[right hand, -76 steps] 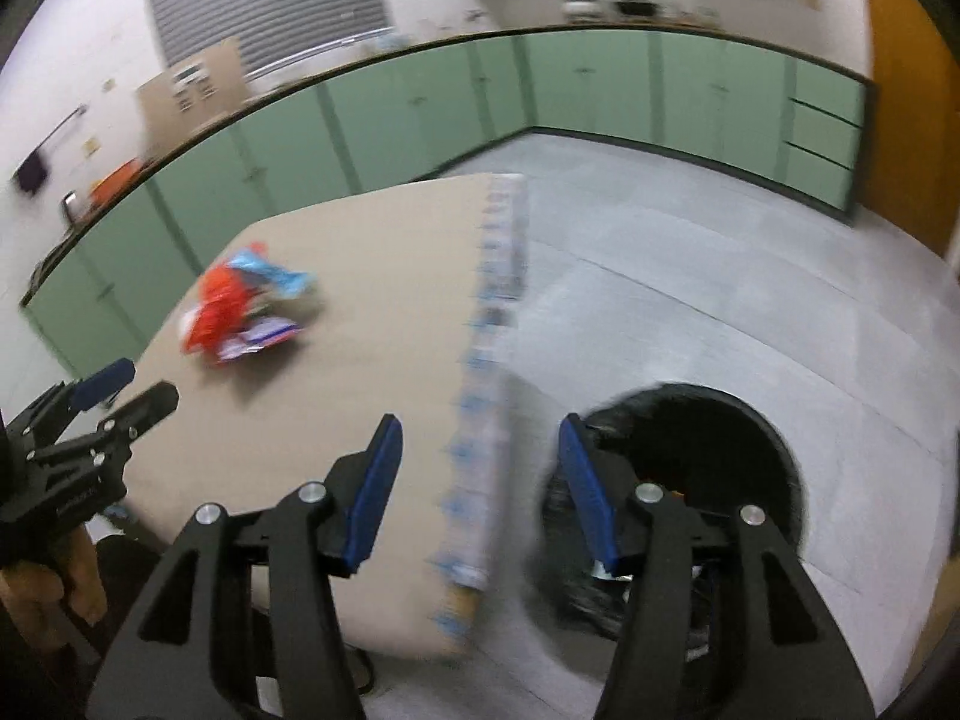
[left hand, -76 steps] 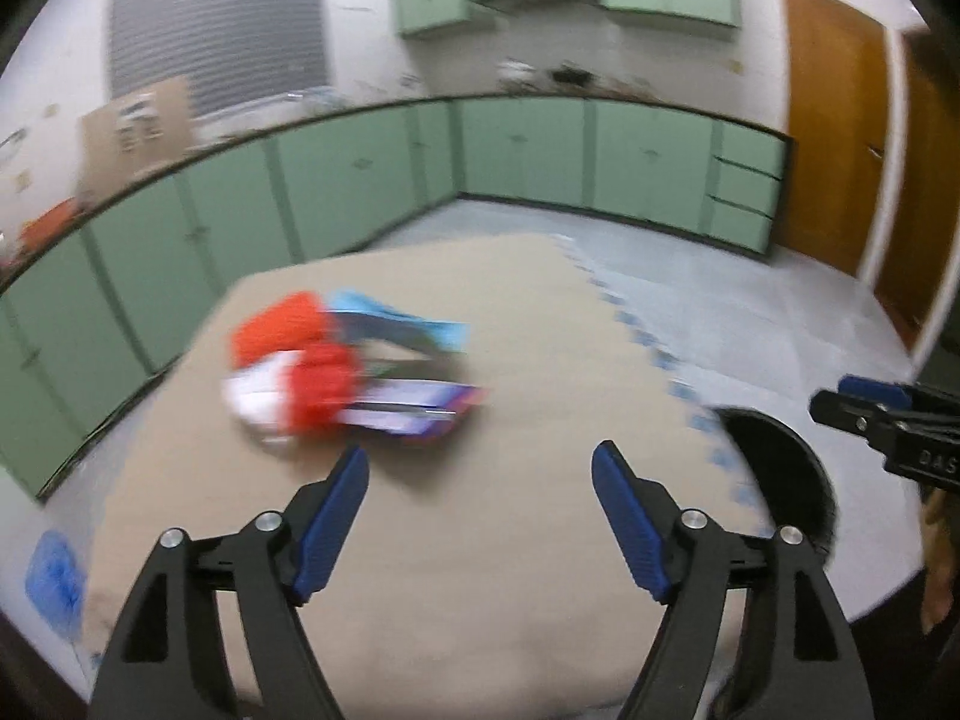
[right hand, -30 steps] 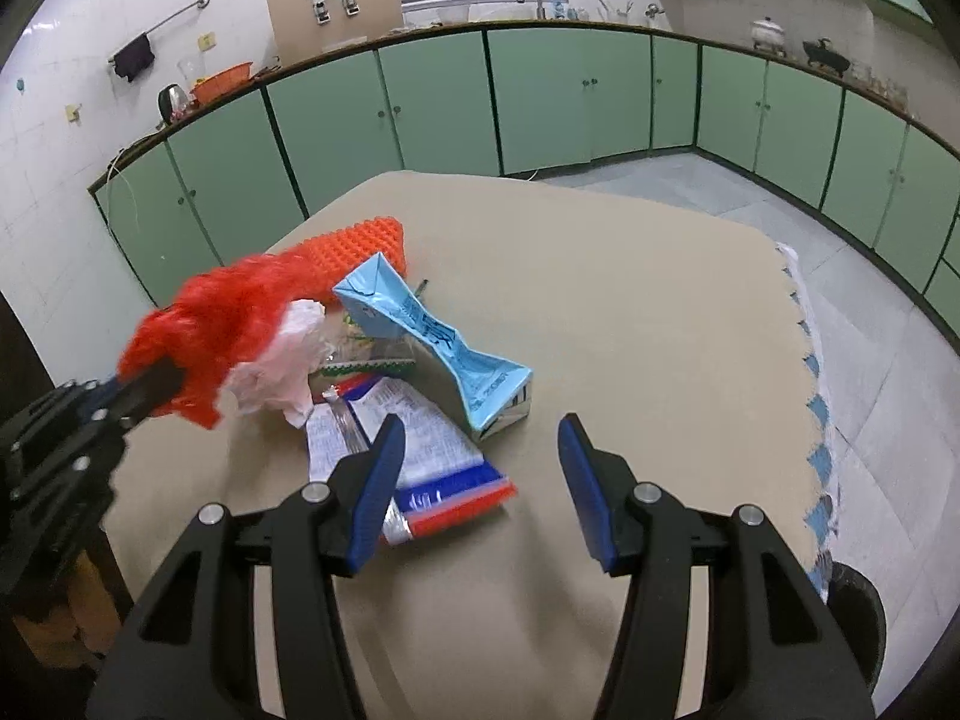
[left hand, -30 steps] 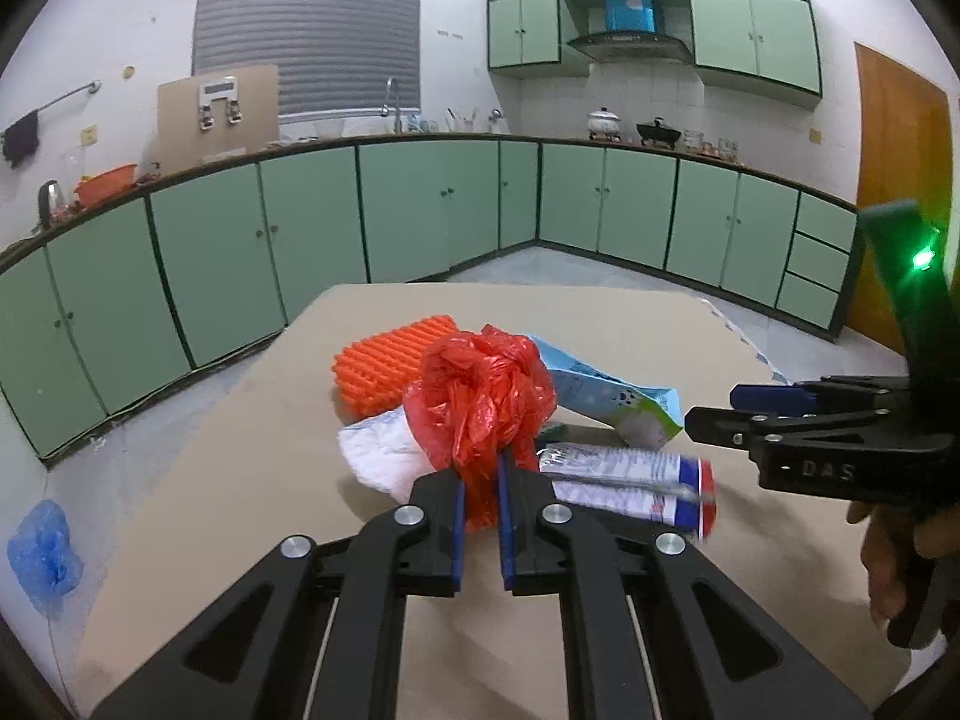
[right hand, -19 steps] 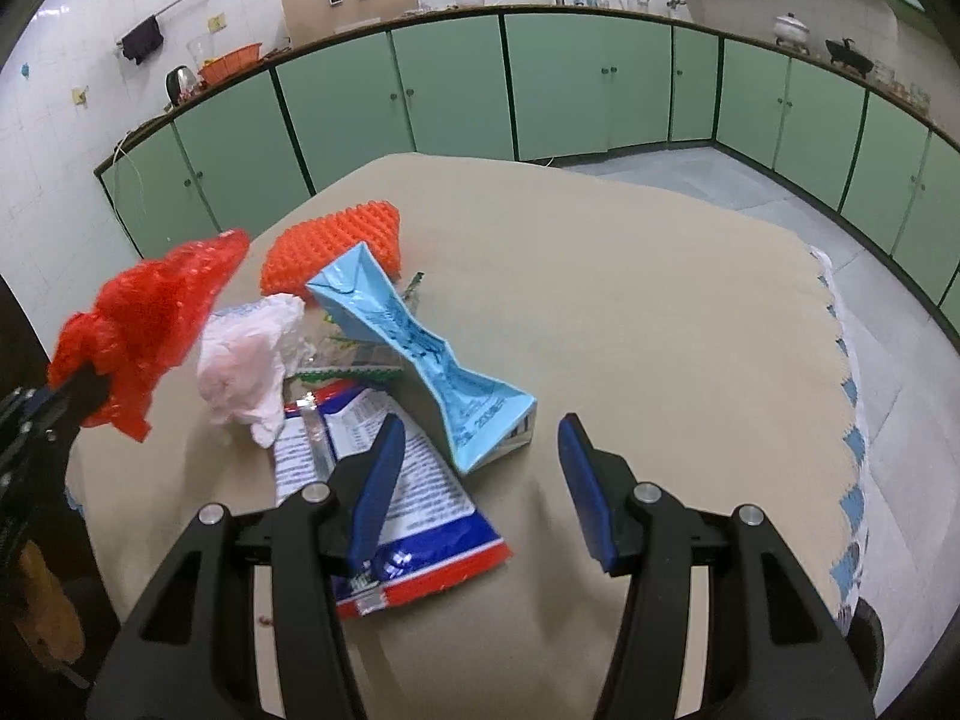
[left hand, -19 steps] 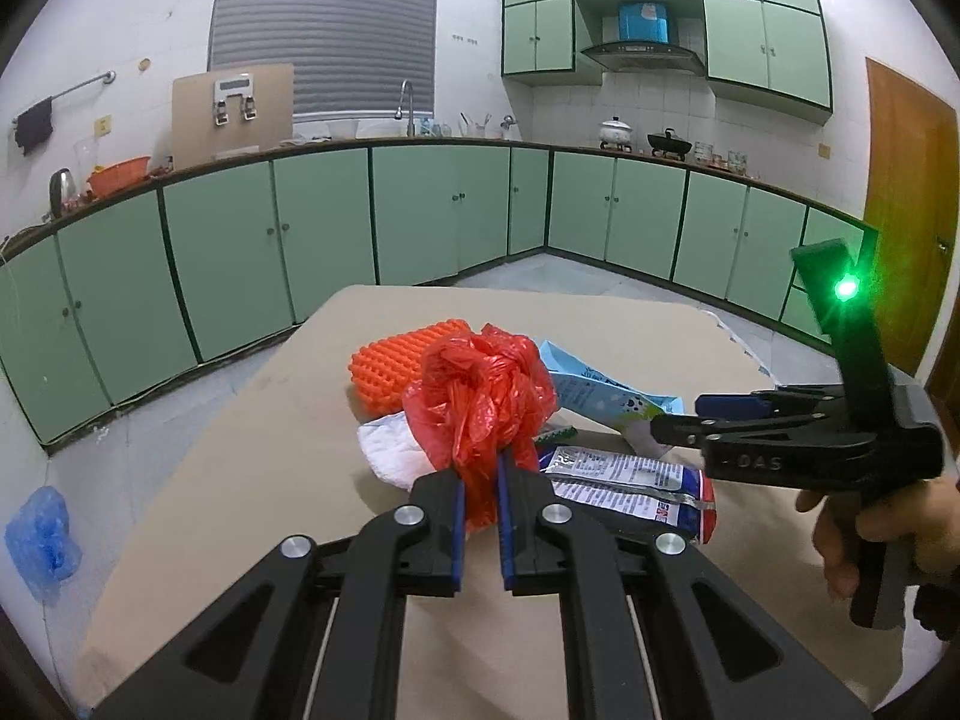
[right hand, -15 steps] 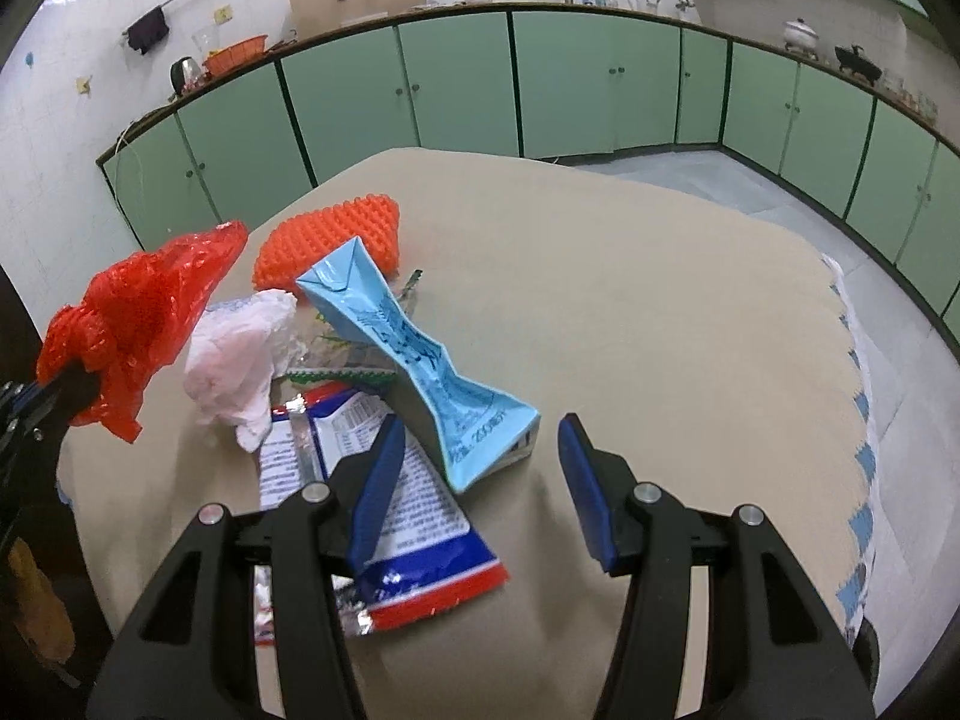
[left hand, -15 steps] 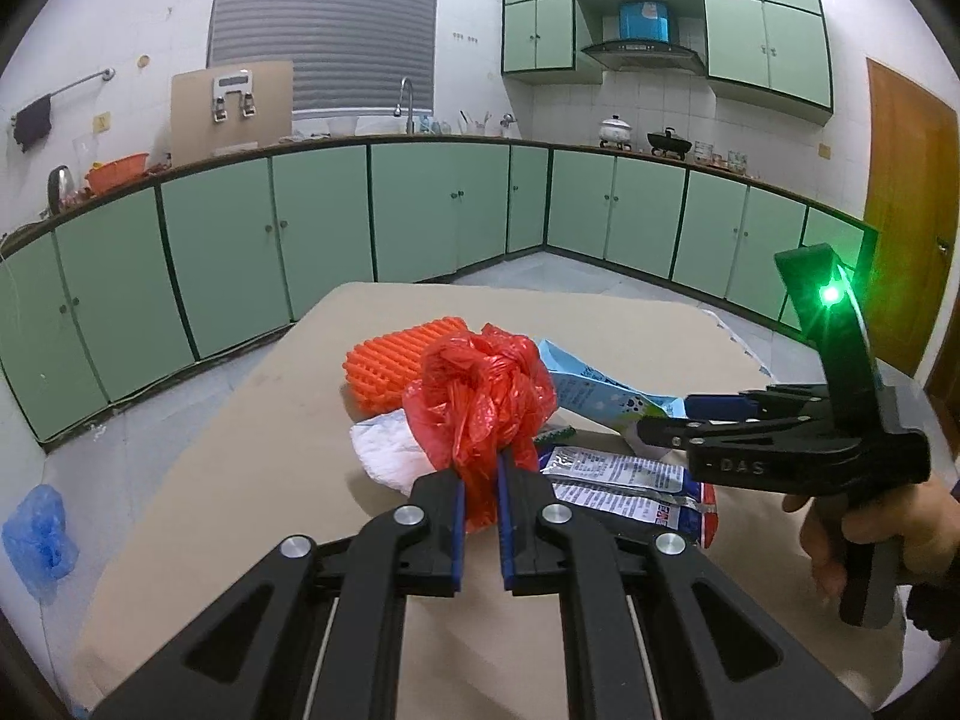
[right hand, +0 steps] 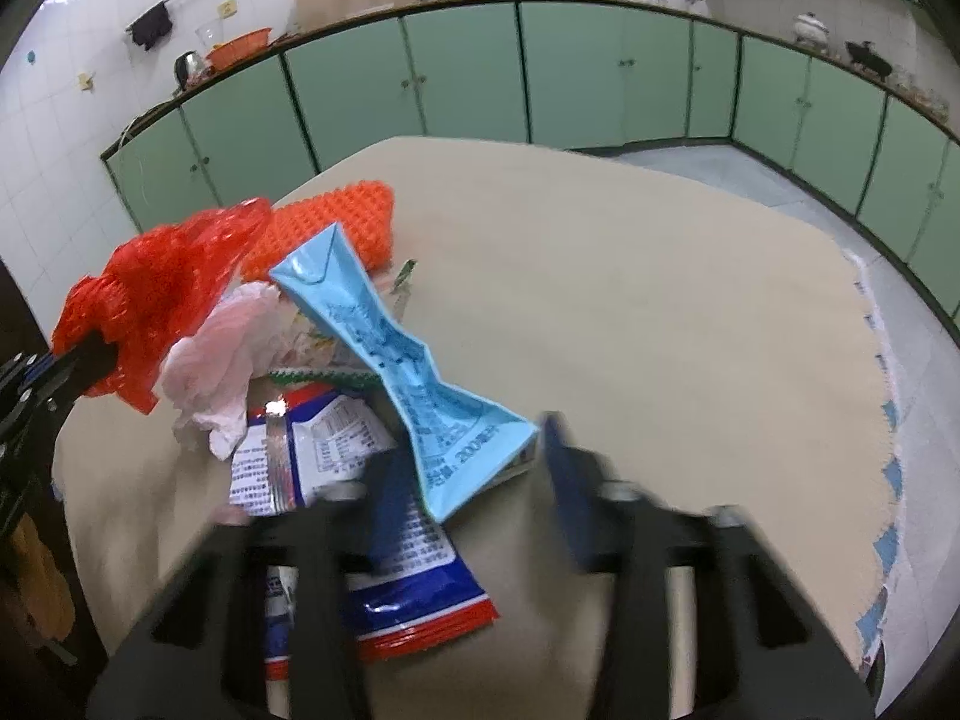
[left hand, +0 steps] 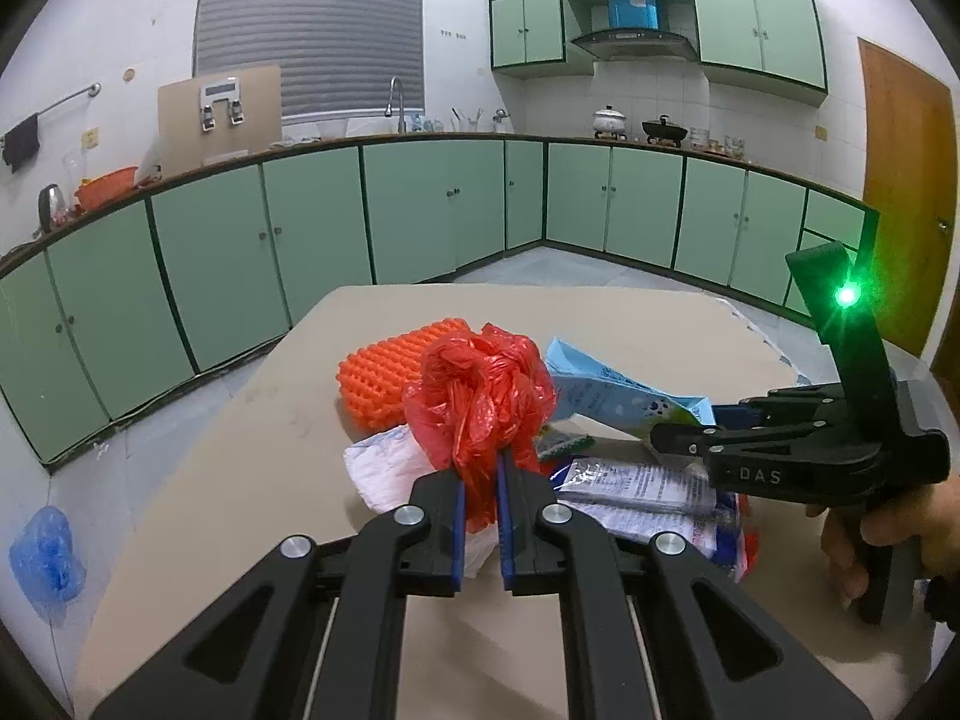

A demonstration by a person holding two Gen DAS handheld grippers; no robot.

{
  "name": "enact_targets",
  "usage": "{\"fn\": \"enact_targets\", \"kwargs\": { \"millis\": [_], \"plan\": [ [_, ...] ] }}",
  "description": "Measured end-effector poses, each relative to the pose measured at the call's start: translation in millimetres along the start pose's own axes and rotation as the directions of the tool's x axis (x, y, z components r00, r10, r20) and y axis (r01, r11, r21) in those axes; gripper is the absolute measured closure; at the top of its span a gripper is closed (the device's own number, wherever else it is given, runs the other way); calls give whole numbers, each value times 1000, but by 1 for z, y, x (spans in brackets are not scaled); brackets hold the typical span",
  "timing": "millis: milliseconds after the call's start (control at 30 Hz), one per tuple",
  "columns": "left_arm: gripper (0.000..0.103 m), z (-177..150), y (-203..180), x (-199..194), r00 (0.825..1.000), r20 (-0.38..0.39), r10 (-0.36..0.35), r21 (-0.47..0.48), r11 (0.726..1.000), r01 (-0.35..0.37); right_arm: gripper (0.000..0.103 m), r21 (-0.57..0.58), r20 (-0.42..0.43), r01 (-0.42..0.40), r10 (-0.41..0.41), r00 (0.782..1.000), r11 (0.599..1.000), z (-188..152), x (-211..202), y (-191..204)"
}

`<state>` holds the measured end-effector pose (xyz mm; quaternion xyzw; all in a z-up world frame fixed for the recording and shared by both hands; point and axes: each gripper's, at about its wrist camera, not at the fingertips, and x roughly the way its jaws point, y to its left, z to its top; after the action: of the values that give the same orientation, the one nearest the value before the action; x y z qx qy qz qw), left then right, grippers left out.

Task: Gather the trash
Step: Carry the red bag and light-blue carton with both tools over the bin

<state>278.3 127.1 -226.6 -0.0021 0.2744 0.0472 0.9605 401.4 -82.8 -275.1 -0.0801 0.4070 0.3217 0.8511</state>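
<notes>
Crumpled red plastic bag [left hand: 480, 402], bunched and raised off the surface [right hand: 660, 276], pinched at its lower end in the left claw [left hand: 480, 495]. Flattened blue carton [right hand: 408, 360], creased at its middle, lies just right of the bag, its lower end between the parted jaws of the right claw [right hand: 474, 468]. Orange ridged pad [left hand: 390, 369] lies flat behind the bag; white crumpled plastic [right hand: 222, 360] beneath it; printed foil wrapper [right hand: 360, 516], blue and red edged, flat beside the white plastic, partly under the carton.

Red plastic bag [left hand: 480, 402], lt-blue carton [right hand: 414, 372], orange waffle-grid pad [left hand: 384, 375], green cabinets [left hand: 432, 204].
</notes>
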Motion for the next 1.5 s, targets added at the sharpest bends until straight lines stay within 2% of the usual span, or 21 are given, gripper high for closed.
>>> {"fn": "enact_targets", "kwargs": {
  "millis": [267, 600, 1033, 1300, 1500],
  "plan": [
    [95, 3, 1, -8, 1000, 12, -4, -6, 1000, 4, 73, 54, 45, -19, 17, 999, 998, -5, -28, -3],
    [95, 10, -7, -39, 999, 44, -16, 10, 1000, 16, 73, 93, 102, -26, 16, 995, 995, -20, -89, 4],
    [95, 14, -25, -76, 996, 57, -63, 37, 997, 61, 73, 136, 144, 18, -37, 989, 991, -44, -156, 6],
    [95, 16, -67, -96, 987, 54, -152, 87, 985, 147, 73, 198, 156, 85, -117, 981, 977, -75, -204, -9],
    [95, 14, -122, -104, 966, 33, -255, 139, 959, 248, 73, 282, 148, 160, -207, 967, 946, -116, -244, -42]
  ]
}}
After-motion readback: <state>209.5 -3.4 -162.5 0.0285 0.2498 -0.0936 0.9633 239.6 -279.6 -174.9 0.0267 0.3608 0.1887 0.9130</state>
